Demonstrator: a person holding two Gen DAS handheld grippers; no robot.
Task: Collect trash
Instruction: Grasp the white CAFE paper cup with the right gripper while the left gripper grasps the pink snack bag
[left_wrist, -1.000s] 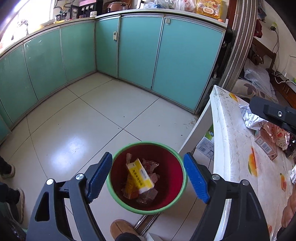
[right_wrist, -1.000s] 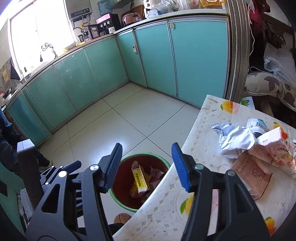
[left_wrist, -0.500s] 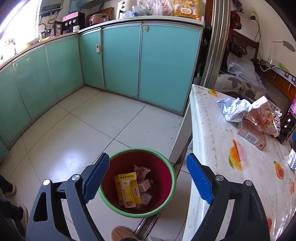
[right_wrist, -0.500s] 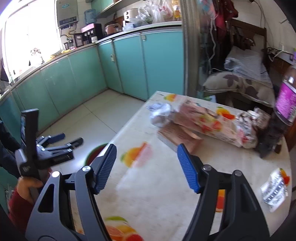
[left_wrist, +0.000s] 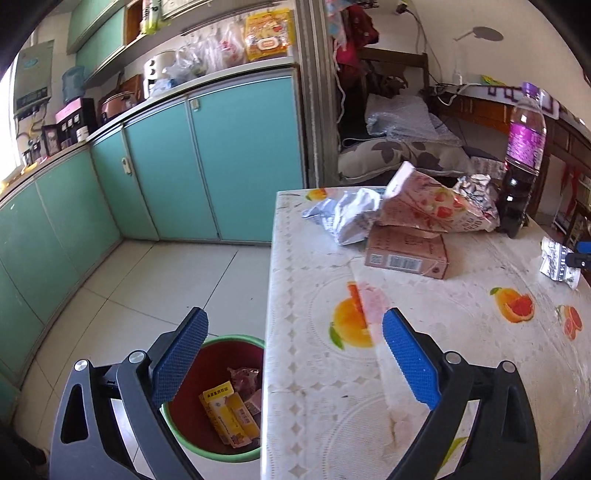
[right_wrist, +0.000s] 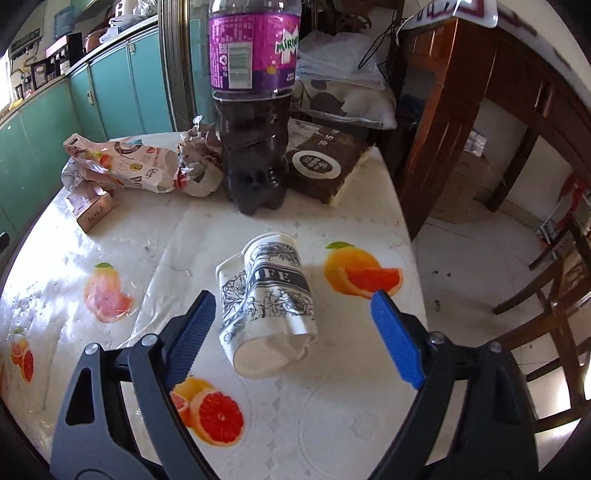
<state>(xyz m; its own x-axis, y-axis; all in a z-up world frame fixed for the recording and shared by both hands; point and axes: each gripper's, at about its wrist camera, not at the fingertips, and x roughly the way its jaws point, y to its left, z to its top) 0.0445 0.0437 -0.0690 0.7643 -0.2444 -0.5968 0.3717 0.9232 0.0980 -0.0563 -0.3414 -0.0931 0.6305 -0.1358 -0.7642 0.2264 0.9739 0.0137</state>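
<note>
The purple label of the soda bottle (right_wrist: 255, 110), standing at the far side of the table, reads "MIRIN", cut off. The crushed paper cup (right_wrist: 267, 306) lying near shows "IFE". Other print is too small to read.

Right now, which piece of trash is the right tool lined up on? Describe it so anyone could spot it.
On the fruit-print table, in front of the purple-labelled soda bottle, lies a crushed paper cup on its side. It alone is white with black floral print, lying between the open right tool's blue pads.
</note>
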